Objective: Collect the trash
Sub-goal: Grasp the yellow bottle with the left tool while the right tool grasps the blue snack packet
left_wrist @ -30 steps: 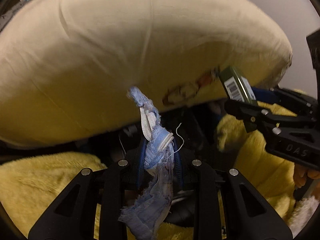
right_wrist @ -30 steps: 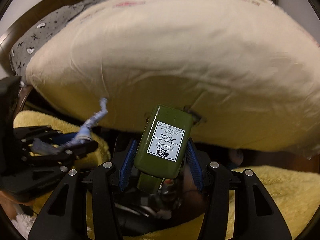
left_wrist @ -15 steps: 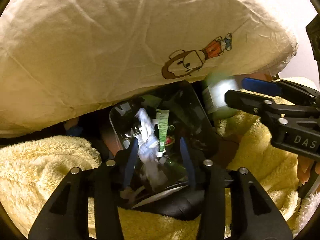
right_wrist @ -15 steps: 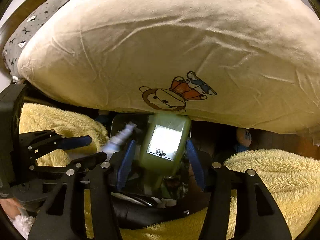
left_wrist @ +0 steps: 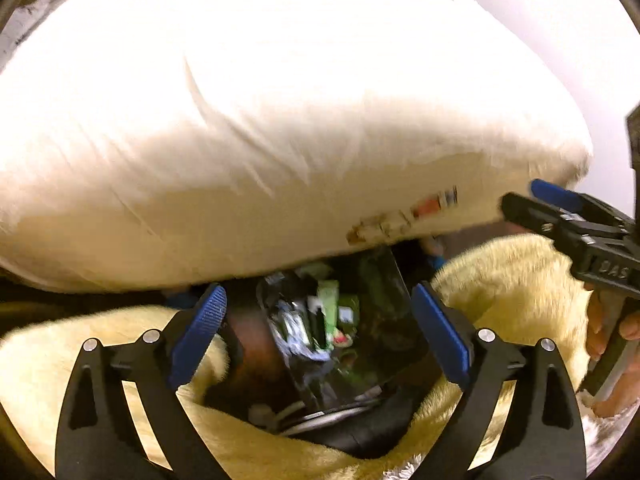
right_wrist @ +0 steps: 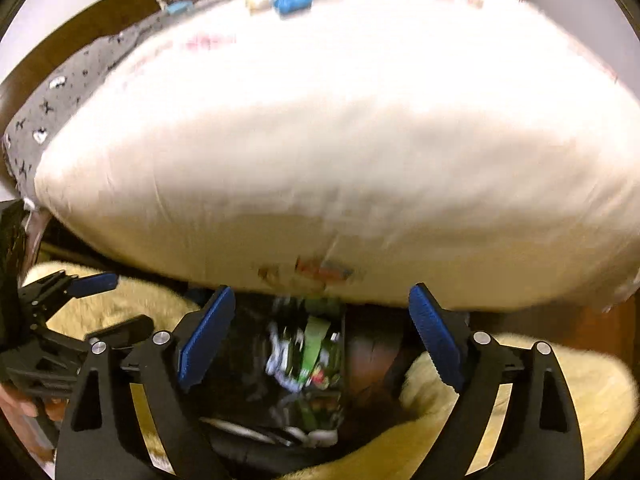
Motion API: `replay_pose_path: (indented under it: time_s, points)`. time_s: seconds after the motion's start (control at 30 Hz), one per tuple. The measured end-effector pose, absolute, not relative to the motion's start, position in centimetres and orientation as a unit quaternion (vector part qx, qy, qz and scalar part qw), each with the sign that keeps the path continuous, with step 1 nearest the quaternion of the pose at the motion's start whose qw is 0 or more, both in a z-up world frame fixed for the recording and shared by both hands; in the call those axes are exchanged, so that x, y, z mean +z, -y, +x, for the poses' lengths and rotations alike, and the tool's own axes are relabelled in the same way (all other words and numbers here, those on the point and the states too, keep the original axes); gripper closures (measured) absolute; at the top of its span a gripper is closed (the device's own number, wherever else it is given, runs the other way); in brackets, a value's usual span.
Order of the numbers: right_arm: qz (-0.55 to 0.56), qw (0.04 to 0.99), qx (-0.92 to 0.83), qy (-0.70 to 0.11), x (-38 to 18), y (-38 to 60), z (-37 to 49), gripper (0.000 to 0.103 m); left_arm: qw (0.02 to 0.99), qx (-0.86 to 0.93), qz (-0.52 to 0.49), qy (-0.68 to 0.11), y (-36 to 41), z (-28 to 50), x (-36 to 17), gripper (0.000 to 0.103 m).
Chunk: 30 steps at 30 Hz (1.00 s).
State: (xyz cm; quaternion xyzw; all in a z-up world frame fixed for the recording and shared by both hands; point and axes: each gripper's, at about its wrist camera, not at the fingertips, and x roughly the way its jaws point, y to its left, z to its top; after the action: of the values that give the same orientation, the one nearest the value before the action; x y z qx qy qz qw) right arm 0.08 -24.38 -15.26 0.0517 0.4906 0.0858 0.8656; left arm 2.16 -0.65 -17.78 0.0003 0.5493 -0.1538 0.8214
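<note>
A black trash bin (left_wrist: 394,280) sits low between a big cream pillow and yellow fluffy fabric, holding several blurred green, white and bluish items (left_wrist: 320,328). It also shows in the right wrist view (right_wrist: 342,332). My left gripper (left_wrist: 320,332) is open and empty above the bin. My right gripper (right_wrist: 320,336) is open and empty above the same bin. The right gripper also shows at the right edge of the left wrist view (left_wrist: 560,208), and the left gripper at the left edge of the right wrist view (right_wrist: 80,300).
The cream pillow (left_wrist: 280,120) with a cartoon print fills the upper half of both views. Yellow fluffy fabric (left_wrist: 512,280) surrounds the bin. A grey patterned cloth (right_wrist: 60,100) and a small blue object (right_wrist: 294,2) lie beyond the pillow.
The left gripper opened and let go of the blue-white cloth scrap; the right gripper opened and let go of the green bottle. Both items went into the bin. Both views have tilted up a little.
</note>
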Motion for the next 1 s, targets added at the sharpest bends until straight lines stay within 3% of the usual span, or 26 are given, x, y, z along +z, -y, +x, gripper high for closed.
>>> replay_pose_path:
  time_s: [0.3, 0.6, 0.8, 1.0]
  points:
    - [0.012, 0.910, 0.067, -0.409, -8.6, 25.2, 6.4, 0.010, 0.877, -0.118, 0.044, -0.464, 0.3, 7.9, -11.1, 0.012]
    - [0.013, 0.916, 0.085, -0.391, -7.1, 22.4, 16.8, 0.011, 0.911, -0.078, 0.043, -0.403, -1.1, 16.2, -7.8, 0.012]
    - [0.001, 0.907, 0.101, -0.408, -8.6, 19.4, 23.2, 0.025, 0.912, -0.038, 0.031, -0.407, -2.9, 21.3, -7.8, 0.013]
    - [-0.013, 0.895, 0.094, -0.436, -10.8, 17.3, 27.9, 0.029, 0.908, -0.014, 0.022, -0.417, -4.5, 25.7, -7.8, 0.013]
